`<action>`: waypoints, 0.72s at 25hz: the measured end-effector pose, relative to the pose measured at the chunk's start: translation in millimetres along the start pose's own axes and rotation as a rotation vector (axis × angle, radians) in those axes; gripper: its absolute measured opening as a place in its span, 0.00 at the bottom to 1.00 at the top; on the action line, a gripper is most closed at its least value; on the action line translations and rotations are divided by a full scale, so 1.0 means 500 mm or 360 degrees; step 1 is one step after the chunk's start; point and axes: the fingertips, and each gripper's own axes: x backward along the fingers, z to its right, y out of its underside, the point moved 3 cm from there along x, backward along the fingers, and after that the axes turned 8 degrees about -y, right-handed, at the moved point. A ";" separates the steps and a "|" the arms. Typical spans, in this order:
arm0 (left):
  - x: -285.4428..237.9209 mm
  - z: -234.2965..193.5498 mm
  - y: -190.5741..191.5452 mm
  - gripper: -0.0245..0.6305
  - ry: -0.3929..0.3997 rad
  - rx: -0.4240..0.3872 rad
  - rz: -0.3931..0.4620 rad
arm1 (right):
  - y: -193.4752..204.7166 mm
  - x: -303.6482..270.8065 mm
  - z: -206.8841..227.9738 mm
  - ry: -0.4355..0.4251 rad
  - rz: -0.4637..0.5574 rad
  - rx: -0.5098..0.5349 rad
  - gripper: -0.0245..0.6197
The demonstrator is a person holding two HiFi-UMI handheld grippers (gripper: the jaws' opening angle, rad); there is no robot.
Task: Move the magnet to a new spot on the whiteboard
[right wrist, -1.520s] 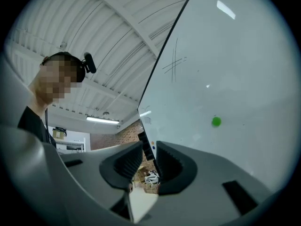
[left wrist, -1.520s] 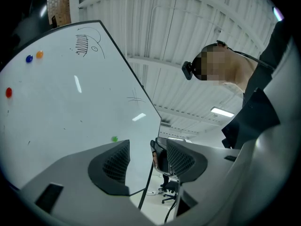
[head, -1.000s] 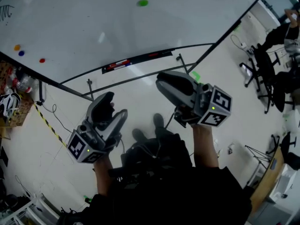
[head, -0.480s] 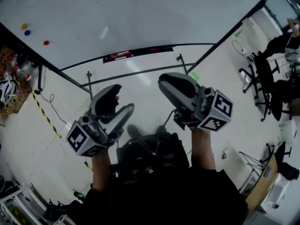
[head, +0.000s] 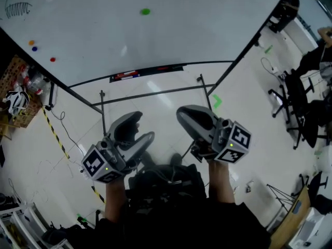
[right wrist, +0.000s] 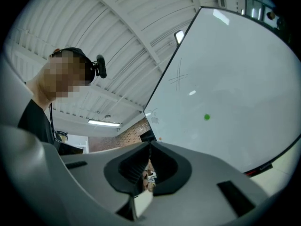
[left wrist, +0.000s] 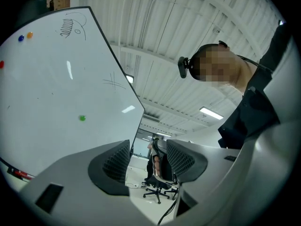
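Left gripper view: left gripper (left wrist: 148, 149) with jaws standing well apart, nothing between them, only a distant office chair (left wrist: 157, 185) seen through the gap. Right gripper view: right gripper (right wrist: 149, 147) with jaws drawn together at the tips, having just been closing, nothing caught between them. Head view: both grippers side by side low in the picture, each bearing its cube of square black-and-white markers, both aimed toward the whiteboard (head: 171, 32) and well apart from it.

Green magnet (head: 145, 11) high on the whiteboard, near mid-width, alone on bare white surface, touched by neither gripper. Outline round (hence no long axis to read), flat against the board.

Writing on the board: a toothed oval doodle (head: 18, 8) at the upper left corner and a faint crossed scribble (left wrist: 113, 82) toward the far edge, neither forming a legible word. Orange magnet (head: 31, 42), blue magnet (head: 35, 49) and red magnet (head: 52, 59) clustered near the left edge. Marker tray (head: 171, 68) along the lower edge, with markers lying lengthwise in it, their print too small to read.
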 end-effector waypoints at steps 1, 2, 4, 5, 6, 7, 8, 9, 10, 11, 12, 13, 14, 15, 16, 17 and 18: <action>-0.007 0.010 0.009 0.40 -0.0003 0.0006 -0.0012 | -0.001 0.016 -0.001 -0.0003 0.0015 -0.0016 0.08; -0.014 0.019 0.014 0.40 -0.0008 0.0009 -0.0020 | -0.003 0.029 -0.001 -0.0010 0.0026 -0.0026 0.07; -0.025 0.032 0.020 0.40 -0.0013 0.0014 -0.0024 | -0.006 0.045 -0.003 -0.0028 0.0031 -0.0032 0.07; -0.030 0.038 0.021 0.40 -0.0014 0.0016 -0.0023 | -0.007 0.050 -0.005 -0.0037 0.0029 -0.0032 0.07; -0.036 0.044 0.022 0.40 -0.0013 0.0017 -0.0023 | -0.007 0.055 -0.006 -0.0046 0.0025 -0.0032 0.07; -0.041 0.050 0.023 0.40 -0.0010 0.0018 -0.0022 | -0.007 0.059 -0.007 -0.0053 0.0020 -0.0033 0.07; -0.047 0.056 0.025 0.40 -0.0004 0.0018 -0.0022 | -0.007 0.064 -0.006 -0.0057 0.0014 -0.0033 0.07; -0.052 0.061 0.027 0.40 0.0005 0.0017 -0.0022 | -0.006 0.069 -0.005 -0.0060 0.0008 -0.0033 0.07; -0.057 0.066 0.029 0.40 0.0017 0.0017 -0.0021 | -0.006 0.074 -0.002 -0.0061 0.0004 -0.0032 0.07; -0.061 0.069 0.031 0.40 0.0027 0.0017 -0.0020 | -0.006 0.078 0.001 -0.0062 0.0004 -0.0030 0.07; -0.063 0.071 0.033 0.40 0.0035 0.0018 -0.0017 | -0.006 0.081 0.005 -0.0062 0.0007 -0.0029 0.07; -0.064 0.071 0.034 0.40 0.0040 0.0020 -0.0016 | -0.007 0.082 0.008 -0.0062 0.0011 -0.0028 0.07; -0.065 0.069 0.035 0.40 0.0041 0.0021 -0.0015 | -0.007 0.082 0.010 -0.0064 0.0015 -0.0028 0.07; -0.067 0.067 0.034 0.40 0.0041 0.0021 -0.0014 | -0.008 0.081 0.011 -0.0068 0.0016 -0.0026 0.07; -0.068 0.065 0.034 0.40 0.0040 0.0022 -0.0013 | -0.008 0.080 0.011 -0.0072 0.0015 -0.0024 0.07; -0.070 0.064 0.034 0.40 0.0039 0.0024 -0.0012 | -0.008 0.078 0.011 -0.0077 0.0012 -0.0024 0.07; -0.072 0.063 0.033 0.40 0.0039 0.0025 -0.0012 | -0.008 0.077 0.010 -0.0084 0.0009 -0.0023 0.07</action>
